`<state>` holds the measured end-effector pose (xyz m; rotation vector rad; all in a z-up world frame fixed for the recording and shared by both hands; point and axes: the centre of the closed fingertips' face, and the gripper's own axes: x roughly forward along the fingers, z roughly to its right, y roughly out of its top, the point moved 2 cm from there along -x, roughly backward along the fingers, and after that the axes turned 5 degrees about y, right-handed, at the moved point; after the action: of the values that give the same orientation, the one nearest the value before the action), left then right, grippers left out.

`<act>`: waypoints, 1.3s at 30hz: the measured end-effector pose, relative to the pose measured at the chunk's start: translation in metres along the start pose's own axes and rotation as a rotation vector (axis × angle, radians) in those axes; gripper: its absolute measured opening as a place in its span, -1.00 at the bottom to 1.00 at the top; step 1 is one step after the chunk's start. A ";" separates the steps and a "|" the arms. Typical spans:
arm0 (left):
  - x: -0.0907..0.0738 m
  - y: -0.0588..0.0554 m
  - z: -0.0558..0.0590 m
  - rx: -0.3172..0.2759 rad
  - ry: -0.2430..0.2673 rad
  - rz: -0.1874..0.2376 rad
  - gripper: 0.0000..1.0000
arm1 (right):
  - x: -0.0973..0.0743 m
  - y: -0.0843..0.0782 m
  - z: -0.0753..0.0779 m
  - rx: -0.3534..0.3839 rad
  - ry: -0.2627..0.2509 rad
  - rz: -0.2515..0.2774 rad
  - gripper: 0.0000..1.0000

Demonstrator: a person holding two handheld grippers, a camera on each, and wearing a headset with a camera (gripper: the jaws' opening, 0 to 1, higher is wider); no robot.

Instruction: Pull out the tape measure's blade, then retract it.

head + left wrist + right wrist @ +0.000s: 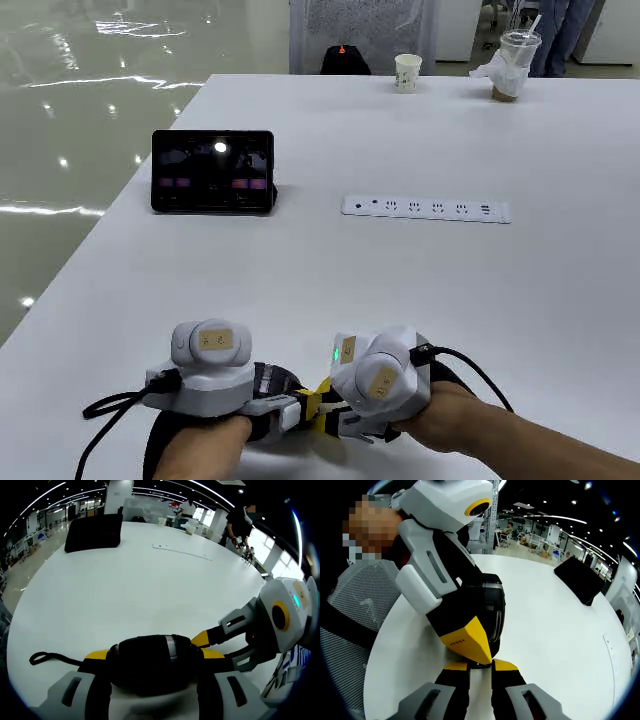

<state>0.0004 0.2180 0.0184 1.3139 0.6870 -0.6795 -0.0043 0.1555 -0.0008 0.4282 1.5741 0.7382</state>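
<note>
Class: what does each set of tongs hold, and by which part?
Left tongs clamp the tape measure by its case sides; right tongs appear to pinch its blade tip.

Two tools [300, 405] [330, 418], two cups [407, 72] [517, 60], one tape measure [152, 662], tablet [213, 170], power strip [426, 208]

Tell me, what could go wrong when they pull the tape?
The right gripper meets the tape measure at a tight spot. If its jaws barely catch the blade's end, it may slip and snap back. The left gripper squeezes the rounded black body, which might twist loose near the table edge.
</note>
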 end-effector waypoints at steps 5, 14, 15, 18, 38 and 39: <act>0.000 0.000 0.000 0.000 -0.002 -0.007 0.31 | -0.002 -0.001 0.000 -0.001 -0.006 -0.005 -0.70; -0.001 -0.001 0.000 0.022 -0.010 -0.015 0.29 | -0.007 -0.001 -0.002 0.014 -0.016 0.000 -0.64; -0.001 -0.001 0.000 0.026 -0.010 -0.015 0.28 | -0.007 -0.002 -0.002 0.015 -0.018 -0.001 -0.63; -0.003 -0.002 0.000 0.041 -0.014 -0.019 0.28 | -0.009 -0.002 -0.003 0.019 -0.022 0.001 -0.59; -0.023 -0.006 -0.001 0.135 -0.047 -0.003 0.36 | -0.033 -0.013 -0.008 0.063 -0.072 0.000 -0.35; -0.024 -0.005 -0.001 0.139 -0.050 0.002 0.36 | -0.036 -0.014 -0.008 0.068 -0.076 0.003 -0.34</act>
<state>-0.0189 0.2200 0.0338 1.4199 0.6064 -0.7670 -0.0050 0.1206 0.0164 0.5028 1.5310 0.6644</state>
